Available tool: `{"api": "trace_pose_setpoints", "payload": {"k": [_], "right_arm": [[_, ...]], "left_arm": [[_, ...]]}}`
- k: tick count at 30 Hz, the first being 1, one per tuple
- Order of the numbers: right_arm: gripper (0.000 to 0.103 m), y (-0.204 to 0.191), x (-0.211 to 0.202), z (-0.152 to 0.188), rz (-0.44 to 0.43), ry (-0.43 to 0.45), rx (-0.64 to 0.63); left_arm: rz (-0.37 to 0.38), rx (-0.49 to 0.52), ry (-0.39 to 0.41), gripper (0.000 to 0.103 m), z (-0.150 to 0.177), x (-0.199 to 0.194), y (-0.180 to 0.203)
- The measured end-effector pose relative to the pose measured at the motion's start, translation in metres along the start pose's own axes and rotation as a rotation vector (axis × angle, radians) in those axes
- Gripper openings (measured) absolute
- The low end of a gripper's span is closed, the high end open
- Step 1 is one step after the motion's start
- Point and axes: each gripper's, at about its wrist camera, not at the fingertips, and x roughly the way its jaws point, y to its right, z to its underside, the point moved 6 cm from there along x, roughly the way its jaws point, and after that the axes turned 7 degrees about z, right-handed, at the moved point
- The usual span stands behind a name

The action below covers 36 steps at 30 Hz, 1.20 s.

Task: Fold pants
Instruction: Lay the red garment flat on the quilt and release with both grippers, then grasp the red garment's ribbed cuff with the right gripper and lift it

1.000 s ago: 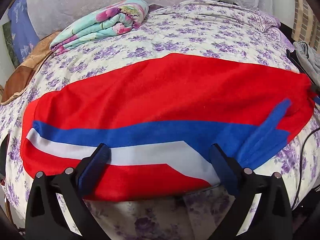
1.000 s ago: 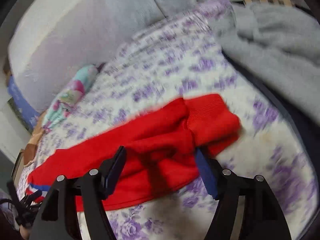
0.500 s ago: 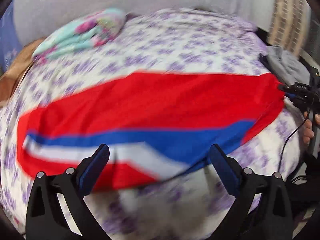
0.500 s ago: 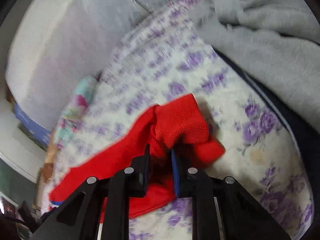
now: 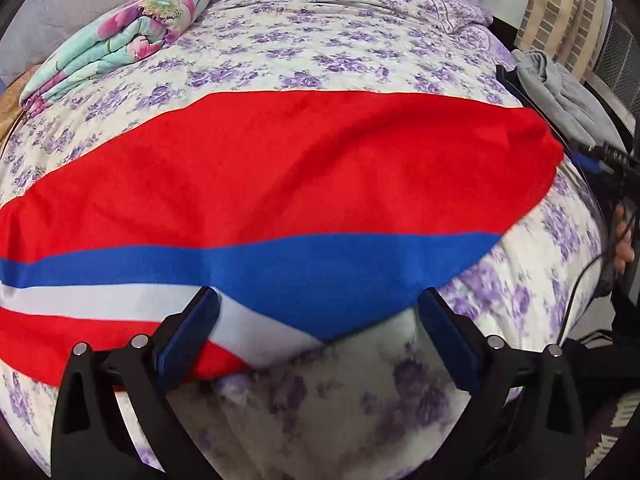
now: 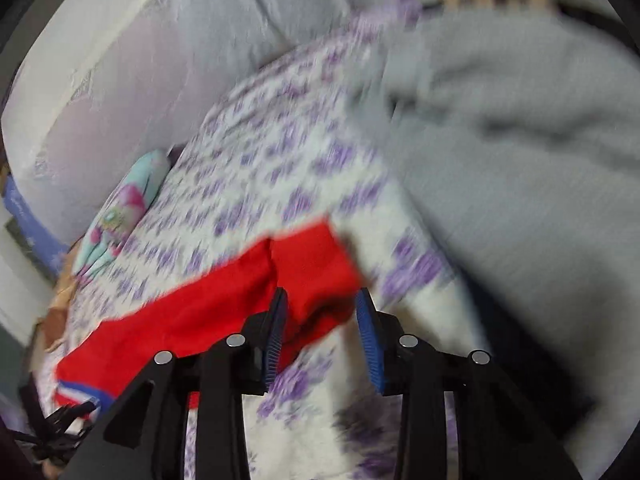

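Note:
Red pants (image 5: pixel 280 168) with blue and white side stripes lie flat across the floral bed. My left gripper (image 5: pixel 318 312) is open and empty, its fingers over the pants' near edge. In the blurred right wrist view the pants' red end (image 6: pixel 316 268) lies between the fingers of my right gripper (image 6: pixel 322 316), whose jaws stand open around it without pinching. The right gripper also shows in the left wrist view (image 5: pixel 600 156) at the pants' right end.
A folded floral blanket (image 5: pixel 120 40) lies at the bed's far left. Grey clothing (image 5: pixel 560 88) is piled at the bed's right edge, large in the right wrist view (image 6: pixel 520 140). A grey headboard (image 6: pixel 140 60) is behind the bed.
The right gripper was shut on the pants' end half a second ago and now stands open. The folded-over blue corner has been pulled out flat. The left view moved closer.

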Motion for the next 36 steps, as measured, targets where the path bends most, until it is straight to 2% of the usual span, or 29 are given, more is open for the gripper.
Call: {"api": "trace_pose_setpoints", "payload": {"k": [2, 3, 4, 6, 7, 8, 9, 10, 11, 12, 13, 16, 17, 18, 20, 21, 22, 23, 25, 27, 28, 30, 33, 36], "right_arm": [[0.042, -0.008, -0.014, -0.011, -0.008, 0.058, -0.021], [0.048, -0.016, -0.015, -0.016, -0.023, 0.067, -0.038], [0.049, -0.028, -0.014, -0.018, -0.053, 0.07, -0.068], [0.055, -0.049, 0.0, -0.017, -0.086, 0.039, -0.114], [0.058, -0.057, 0.02, -0.01, -0.056, -0.019, -0.157], [0.064, -0.057, 0.04, -0.001, 0.005, -0.095, -0.18], [0.066, -0.051, 0.068, 0.016, 0.046, -0.24, -0.181], [0.066, -0.053, 0.072, 0.018, 0.035, -0.219, -0.194], [0.067, -0.055, 0.064, 0.015, 0.052, -0.159, -0.238], [0.067, -0.058, 0.062, 0.015, 0.088, -0.188, -0.272], [0.067, -0.061, 0.057, 0.012, 0.079, -0.185, -0.269], [0.068, -0.101, 0.03, -0.014, -0.078, -0.098, -0.304], [0.077, -0.124, 0.026, -0.019, -0.133, -0.09, -0.336], [0.091, -0.15, 0.026, -0.023, -0.205, -0.102, -0.367], [0.097, -0.215, 0.036, -0.021, -0.38, -0.197, -0.419], [0.097, -0.252, 0.049, -0.015, -0.473, -0.273, -0.442], [0.097, -0.276, 0.059, -0.008, -0.521, -0.32, -0.455], [0.097, -0.3, 0.072, 0.0, -0.556, -0.369, -0.472], [0.097, -0.348, 0.107, 0.02, -0.59, -0.483, -0.513], [0.097, -0.384, 0.146, 0.042, -0.591, -0.591, -0.531], [0.097, -0.395, 0.158, 0.05, -0.592, -0.625, -0.54], [0.097, -0.411, 0.178, 0.064, -0.601, -0.696, -0.557], [0.097, -0.42, 0.18, 0.086, -0.665, -0.832, -0.575], [0.097, -0.427, 0.156, 0.086, -0.848, -0.887, -0.597]], "left_arm": [[0.0, -0.003, 0.013, 0.097, -0.004, -0.006, -0.002], [0.017, -0.012, 0.037, 0.097, -0.009, -0.011, -0.001], [0.029, -0.021, 0.062, 0.097, -0.014, -0.016, -0.002], [0.046, -0.071, 0.131, 0.098, -0.029, -0.025, -0.006], [0.048, -0.088, 0.134, 0.098, -0.031, -0.023, -0.009], [0.04, -0.112, 0.104, 0.098, -0.031, -0.013, -0.015], [0.014, -0.136, 0.024, 0.097, -0.023, 0.007, -0.025], [0.003, -0.131, -0.011, 0.097, -0.013, 0.018, -0.028], [-0.024, -0.075, 0.019, 0.097, -0.01, 0.013, -0.021], [-0.042, -0.04, 0.011, 0.098, -0.005, 0.01, -0.015], [-0.046, -0.026, 0.015, 0.097, -0.003, 0.005, -0.012], [0.0, -0.018, 0.077, 0.097, -0.01, -0.019, -0.009], [-0.022, -0.005, 0.14, 0.098, -0.019, -0.033, -0.013], [-0.053, 0.003, 0.191, 0.098, -0.028, -0.043, -0.016], [-0.117, -0.006, 0.242, 0.098, -0.043, -0.049, -0.031], [-0.141, -0.028, 0.246, 0.098, -0.047, -0.046, -0.044], [-0.173, -0.062, 0.231, 0.098, -0.049, -0.038, -0.06], [-0.187, -0.099, 0.211, 0.098, -0.048, -0.031, -0.074], [-0.168, -0.202, 0.158, 0.098, -0.036, -0.014, -0.104], [-0.155, -0.208, 0.198, 0.098, -0.025, -0.011, -0.116], [-0.114, -0.207, 0.233, 0.098, -0.024, -0.017, -0.115], [-0.076, -0.237, 0.251, 0.098, -0.022, -0.019, -0.12], [-0.052, -0.247, 0.259, 0.098, -0.022, -0.02, -0.123], [-0.03, -0.261, 0.266, 0.098, -0.023, -0.021, -0.123]]}}
